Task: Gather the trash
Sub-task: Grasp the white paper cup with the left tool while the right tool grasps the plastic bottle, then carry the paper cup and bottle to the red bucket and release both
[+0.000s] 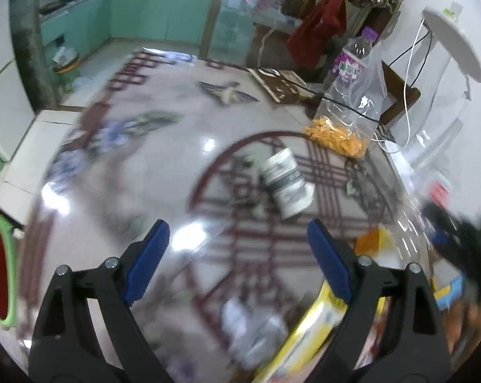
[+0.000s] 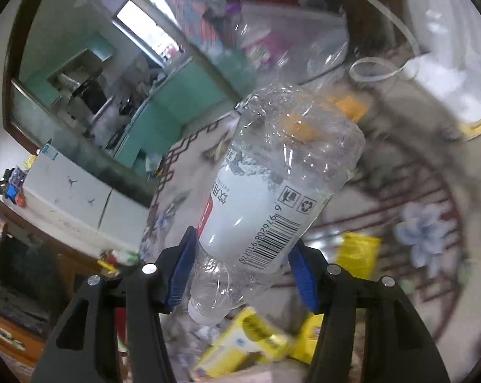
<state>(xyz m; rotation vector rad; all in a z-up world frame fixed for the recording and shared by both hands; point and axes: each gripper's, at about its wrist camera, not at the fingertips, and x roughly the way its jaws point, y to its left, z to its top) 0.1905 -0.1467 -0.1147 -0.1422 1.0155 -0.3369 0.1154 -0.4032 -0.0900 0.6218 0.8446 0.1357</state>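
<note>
Bottle [image 2: 266,198] above yellow wrappers [image 2: 240,344]

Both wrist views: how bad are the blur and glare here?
Left wrist view: floor smeared by motion blur, with white glare patches; the fingers stay sharp. Right wrist view: background streaked, but the held plastic bottle is crisp, its barcode readable.

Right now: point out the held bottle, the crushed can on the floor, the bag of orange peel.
plastic bottle [image 2: 259,210], right wrist view, on its white label
crushed can [image 1: 286,185], left wrist view, mid-body
bag of orange peel [image 1: 339,138], left wrist view, on the peel
</note>
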